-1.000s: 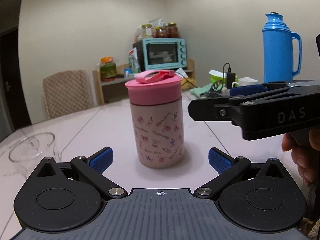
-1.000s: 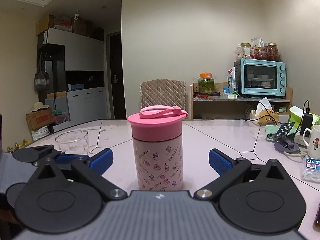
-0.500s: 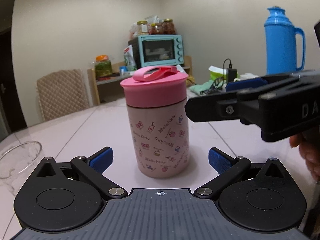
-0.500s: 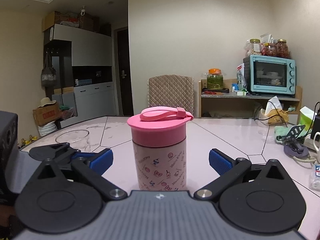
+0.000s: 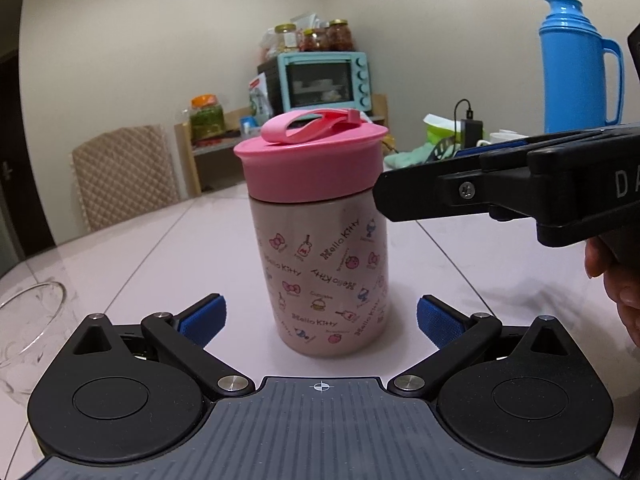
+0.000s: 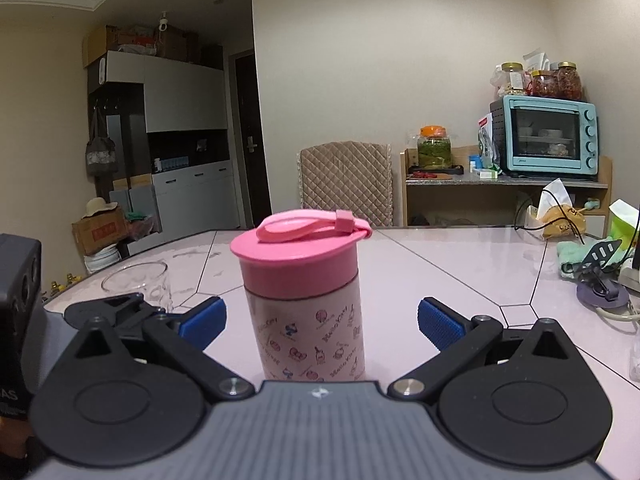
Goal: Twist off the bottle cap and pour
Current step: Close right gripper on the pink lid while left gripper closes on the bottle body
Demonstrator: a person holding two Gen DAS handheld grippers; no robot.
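Left wrist view sits low over the desk (image 5: 460, 264), looking along its open jaws at the Hello Kitty bottle (image 5: 324, 276), close up, facing the toaster oven (image 5: 320, 80). Right wrist view looks from further right, slightly higher, bottle (image 6: 308, 312) near. Both share bottle, glass cup (image 6: 138, 286), quilted chair (image 6: 344, 182), oven. Right gripper (image 5: 500, 188) crosses the left view; left gripper (image 6: 120, 312) shows in the right view.
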